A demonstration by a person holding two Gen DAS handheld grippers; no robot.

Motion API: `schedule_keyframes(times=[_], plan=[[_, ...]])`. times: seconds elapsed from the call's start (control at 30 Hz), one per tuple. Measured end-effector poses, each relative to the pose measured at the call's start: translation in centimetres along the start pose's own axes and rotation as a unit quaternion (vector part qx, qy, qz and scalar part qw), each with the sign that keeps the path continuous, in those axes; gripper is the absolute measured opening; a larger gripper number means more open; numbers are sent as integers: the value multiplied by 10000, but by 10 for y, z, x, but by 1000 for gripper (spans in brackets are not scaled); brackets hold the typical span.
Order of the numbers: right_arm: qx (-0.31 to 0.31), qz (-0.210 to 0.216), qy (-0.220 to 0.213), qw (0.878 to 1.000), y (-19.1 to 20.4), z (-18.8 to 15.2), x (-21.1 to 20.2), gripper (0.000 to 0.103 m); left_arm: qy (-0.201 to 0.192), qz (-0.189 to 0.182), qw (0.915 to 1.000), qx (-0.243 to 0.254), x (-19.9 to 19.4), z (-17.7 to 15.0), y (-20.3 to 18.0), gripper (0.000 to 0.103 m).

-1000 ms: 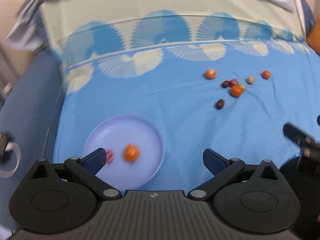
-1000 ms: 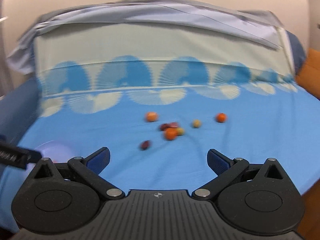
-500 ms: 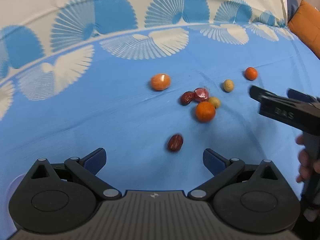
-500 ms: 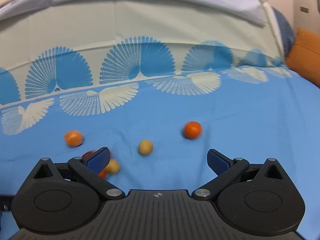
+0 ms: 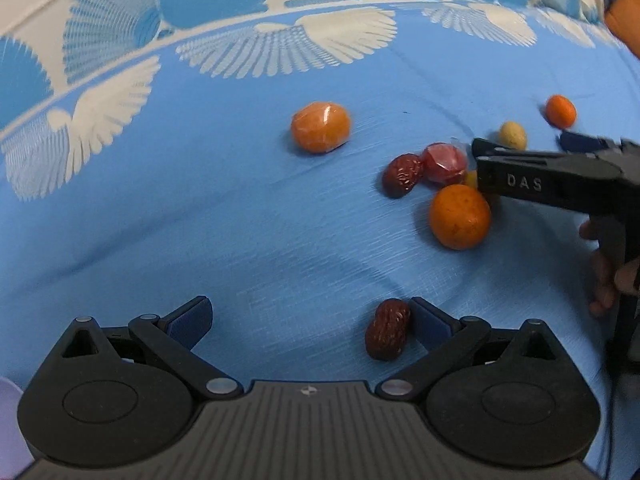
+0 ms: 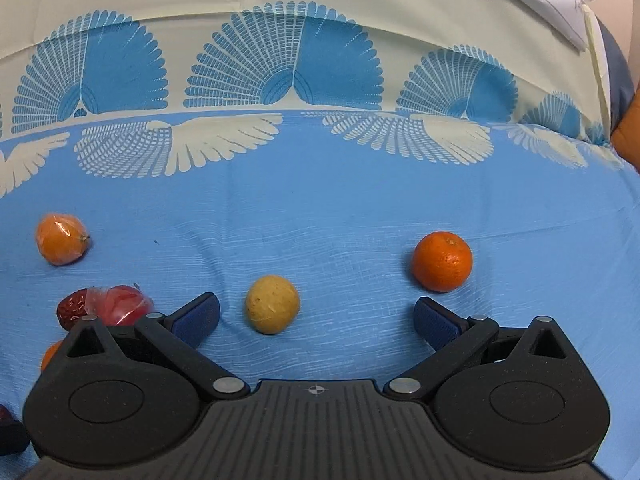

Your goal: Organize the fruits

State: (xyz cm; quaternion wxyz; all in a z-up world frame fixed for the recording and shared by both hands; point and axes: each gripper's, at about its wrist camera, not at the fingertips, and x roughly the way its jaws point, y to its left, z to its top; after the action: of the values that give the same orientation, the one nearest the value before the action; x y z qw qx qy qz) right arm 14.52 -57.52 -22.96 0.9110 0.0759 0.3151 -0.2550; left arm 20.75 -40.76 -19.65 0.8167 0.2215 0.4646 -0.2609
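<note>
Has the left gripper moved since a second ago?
Yes. The left gripper has left the purple plate and advanced toward the loose fruit; the lone red date now lies by its right finger.

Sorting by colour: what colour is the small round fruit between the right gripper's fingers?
Pale yellow fruit, clearest in the right wrist view.

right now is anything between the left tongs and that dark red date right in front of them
Nothing visible. The left tongs are open, and the date lies on the blue cloth just inside their right finger, with only bare cloth around it.

Left gripper [image 5: 308,316] and right gripper [image 6: 316,314] both low, jaws spread wide, nothing held; fingers [image 5: 604,280] wrap right gripper's handle.
</note>
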Motion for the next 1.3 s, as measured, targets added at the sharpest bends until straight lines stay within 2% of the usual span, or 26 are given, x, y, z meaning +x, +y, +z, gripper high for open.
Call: schedule_keyframes(times=[0.07,0.1,0.13,0.17,0.2,0.23,0.3,0.4,0.5,0.63,0.73,0.87,1.03,1.2,1.3], plan=[[6,1,-8,10000,0,0,-1,102,89,-25,9999,-113,0,1,2,103],[10,12,-37,10000,0,0,-3,98,119,-16,9999,-72,-1,2,1,99],[-17,127,-98,9999,0,0,-5,79,94,-87,9999,9,-6,2,-1,82],[-133,171,-204,9996,4,0,-11,38,45,-265,9996,116,-14,1,-4,45],[-264,52,-244,9993,7,1,-15,27,20,-388,9990,209,-20,2,-6,25],[-292,33,-174,9994,9,2,-16,27,22,-419,9988,244,-25,3,-7,21],[82,203,-106,9997,1,5,-21,27,-4,-514,9985,185,-35,6,-6,20],[366,138,-82,9992,-8,11,-39,27,-209,-631,9975,251,-60,10,-3,20],[553,170,-263,9980,-14,14,-79,27,-441,-641,9965,294,-93,6,-1,21],[600,351,-527,9962,-8,8,-153,27,-545,-752,9955,173,-137,-9,13,21],[717,660,-612,9934,6,0,-206,27,-563,-687,9960,40,-171,-29,29,20],[559,1145,-661,9896,38,-11,-271,27,-367,-520,9978,-174,-212,-59,54,20],[469,1854,-712,9790,74,-18,-345,27,-316,-461,9974,-449,-263,-100,87,20],[115,2295,-766,9702,106,-33,-403,27,-340,-222,9953,-882,-308,-144,112,20],[-144,2398,-704,9682,123,-47,-423,27,-290,-175,9941,-1034,-326,-170,123,20]])
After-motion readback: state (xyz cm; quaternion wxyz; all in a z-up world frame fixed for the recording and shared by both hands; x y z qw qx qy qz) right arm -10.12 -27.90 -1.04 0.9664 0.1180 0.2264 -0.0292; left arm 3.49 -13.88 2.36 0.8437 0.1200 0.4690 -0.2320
